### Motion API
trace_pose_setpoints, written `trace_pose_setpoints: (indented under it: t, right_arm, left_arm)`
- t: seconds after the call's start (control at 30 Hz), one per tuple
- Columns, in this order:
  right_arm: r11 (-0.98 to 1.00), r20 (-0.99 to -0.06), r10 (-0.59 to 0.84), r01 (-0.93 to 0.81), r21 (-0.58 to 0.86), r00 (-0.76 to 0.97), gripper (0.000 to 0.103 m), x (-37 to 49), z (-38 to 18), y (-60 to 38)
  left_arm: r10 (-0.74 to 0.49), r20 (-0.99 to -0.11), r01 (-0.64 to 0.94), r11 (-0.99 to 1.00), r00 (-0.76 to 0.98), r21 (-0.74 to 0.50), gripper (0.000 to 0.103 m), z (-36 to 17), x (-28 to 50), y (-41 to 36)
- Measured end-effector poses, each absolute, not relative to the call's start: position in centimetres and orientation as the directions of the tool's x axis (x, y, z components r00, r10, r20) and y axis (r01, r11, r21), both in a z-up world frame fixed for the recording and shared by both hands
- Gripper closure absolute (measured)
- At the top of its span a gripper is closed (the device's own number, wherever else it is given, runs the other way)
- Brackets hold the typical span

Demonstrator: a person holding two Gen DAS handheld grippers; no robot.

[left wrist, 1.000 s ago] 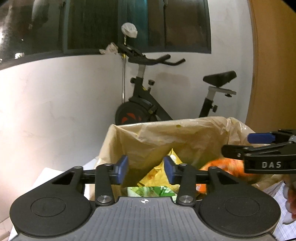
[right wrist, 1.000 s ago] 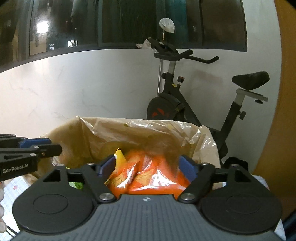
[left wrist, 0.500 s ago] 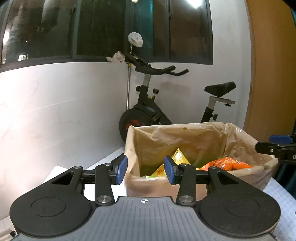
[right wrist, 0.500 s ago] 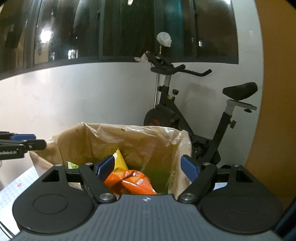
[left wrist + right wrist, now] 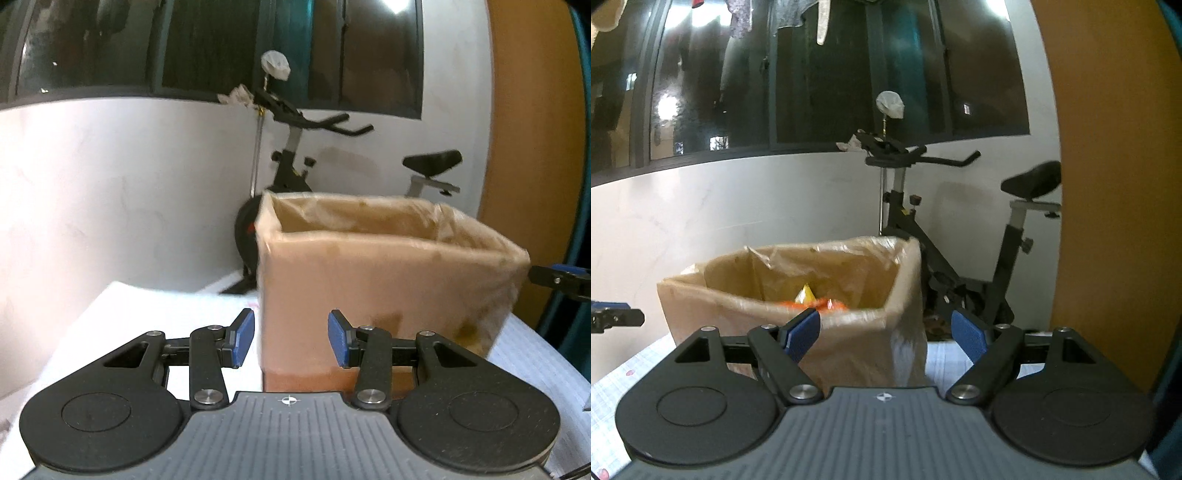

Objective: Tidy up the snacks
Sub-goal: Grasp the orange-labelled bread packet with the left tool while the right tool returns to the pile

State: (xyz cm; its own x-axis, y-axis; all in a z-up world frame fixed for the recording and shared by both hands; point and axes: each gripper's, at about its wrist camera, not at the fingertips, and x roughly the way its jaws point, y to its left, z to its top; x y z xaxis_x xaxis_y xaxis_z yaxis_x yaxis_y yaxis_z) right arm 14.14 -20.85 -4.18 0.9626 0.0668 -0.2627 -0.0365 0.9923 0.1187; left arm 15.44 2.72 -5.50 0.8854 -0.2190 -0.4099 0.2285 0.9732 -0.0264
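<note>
A cardboard box lined with a thin plastic bag [image 5: 388,280] stands on the table, seen also in the right wrist view [image 5: 849,332]. Orange and yellow snack packets [image 5: 812,301] peek over its rim in the right wrist view; the left wrist view sees only the box's outer wall. My left gripper [image 5: 291,341] is open and empty, low in front of the box's near left corner. My right gripper [image 5: 886,334] is open and empty, in front of the box's near right corner. Each gripper's tip shows at the edge of the other's view.
The table is covered with a white patterned cloth [image 5: 166,314]. A black exercise bike [image 5: 923,229] stands behind the table against a white wall. A wooden panel [image 5: 1108,184] is at the right. Dark windows run above the wall.
Both grippers have pulled back and down from over the box's opening. The box has shrunk in view and the snacks inside have dropped out of the left view.
</note>
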Motion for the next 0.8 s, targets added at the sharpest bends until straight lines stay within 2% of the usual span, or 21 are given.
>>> trace_pose_setpoints:
  t: [0.47,0.53,0.8]
  right_arm:
    - [0.988,-0.439,0.085,-0.017,0.156,0.894,0.022,12.1,-13.2,-19.5]
    - [0.986,-0.454,0.080,-0.005,0.165,0.887,0.022,11.9,-14.1,-19.5]
    - [0.978,-0.507,0.076,0.034,0.204,0.858,0.022,10.7,-16.0,-19.2]
  left_arm:
    - [-0.302,-0.586,0.278,0.951,0.752,-0.135,0.057,-12.7,16.8,-1.4]
    - [-0.313,-0.599,0.279,0.948,0.737,-0.152,0.052,-13.3,17.5,-2.0]
    - [-0.280,-0.660,0.290,0.952,0.697,-0.098,0.051,-15.6,19.5,-5.1]
